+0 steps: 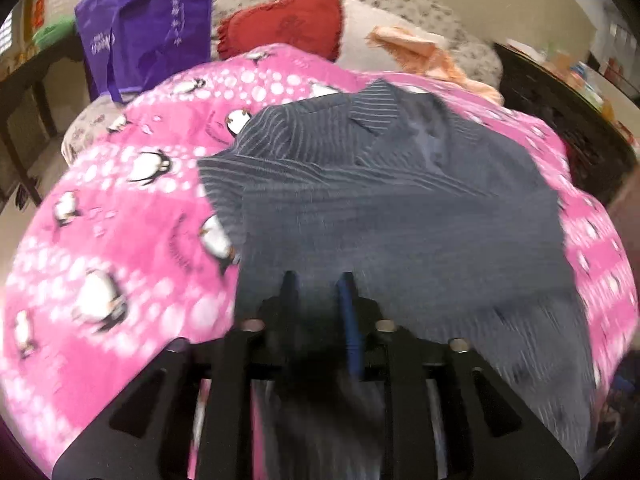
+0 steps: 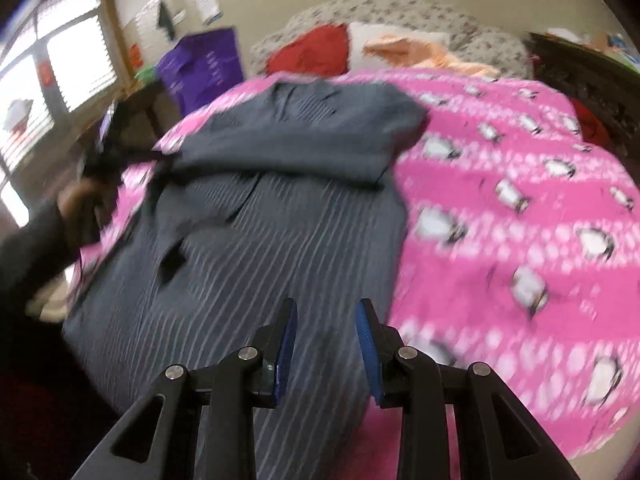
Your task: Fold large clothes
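Observation:
A dark grey pinstriped jacket (image 1: 380, 200) lies spread on a pink penguin blanket (image 1: 120, 220), collar toward the far end. My left gripper (image 1: 318, 280) sits over the jacket's near hem with a fold of grey cloth between its fingers. In the right wrist view the jacket (image 2: 280, 220) lies left of centre on the blanket (image 2: 520, 200), its upper part folded across. My right gripper (image 2: 326, 312) is open and empty just above the jacket's near right edge. The left gripper (image 2: 108, 136) shows at the jacket's left side, held in a hand.
A purple bag (image 1: 148, 32) stands at the far left of the bed. A red cushion (image 1: 284, 24) and an orange cloth (image 1: 424, 56) lie at the head. Dark furniture (image 1: 560, 120) stands on the right. A window (image 2: 48, 80) is at the left.

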Available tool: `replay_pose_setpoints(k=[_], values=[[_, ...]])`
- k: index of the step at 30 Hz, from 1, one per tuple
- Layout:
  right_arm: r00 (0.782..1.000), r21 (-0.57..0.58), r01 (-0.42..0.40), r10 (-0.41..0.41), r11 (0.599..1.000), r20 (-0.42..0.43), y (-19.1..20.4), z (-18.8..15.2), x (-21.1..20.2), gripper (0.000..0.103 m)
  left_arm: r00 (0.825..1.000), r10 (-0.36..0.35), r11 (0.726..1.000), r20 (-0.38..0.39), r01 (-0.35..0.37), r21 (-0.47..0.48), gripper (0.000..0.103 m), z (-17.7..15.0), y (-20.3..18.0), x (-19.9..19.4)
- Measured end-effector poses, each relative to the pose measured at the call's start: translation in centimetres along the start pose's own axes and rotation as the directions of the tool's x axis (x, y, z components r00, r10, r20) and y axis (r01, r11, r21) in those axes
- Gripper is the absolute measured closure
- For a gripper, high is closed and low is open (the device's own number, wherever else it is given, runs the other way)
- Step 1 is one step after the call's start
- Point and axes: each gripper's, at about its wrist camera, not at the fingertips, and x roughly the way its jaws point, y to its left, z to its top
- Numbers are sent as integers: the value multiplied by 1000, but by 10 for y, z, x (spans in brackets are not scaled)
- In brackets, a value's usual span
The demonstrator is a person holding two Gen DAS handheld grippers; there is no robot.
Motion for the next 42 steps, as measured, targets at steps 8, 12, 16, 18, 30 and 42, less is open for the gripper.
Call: replay_pose_setpoints(k=[8,12,16,18,30,42], values=[[999,74,-29,31,997,-29,-3,-15,33,74,989,-96,990,-112,106,88,41,-99,9,-58],[998,80,-38,42,996,-42,-10,-15,39,74,983,-89,989,-162,106,100,40,-132,17,-70],[999,81,-43,45,996,-30,-9,-16,35,74,967,-137,984,-213,159,86,40,-159,20,-72],[999,69,-28,30,997,-30,-5,-20,28,74,962,-166,979,-218,187,81,40,-166,20,-76],[998,79,8,-3,997,-64,-6,-67,-11,72,924,-268,953,-273,296,68,41,-180,22,-94],[994,184,-95,105,978,-41,-9,-90,-16,56,909,-320,938,-267,343,44,46,-181,19,-96]])
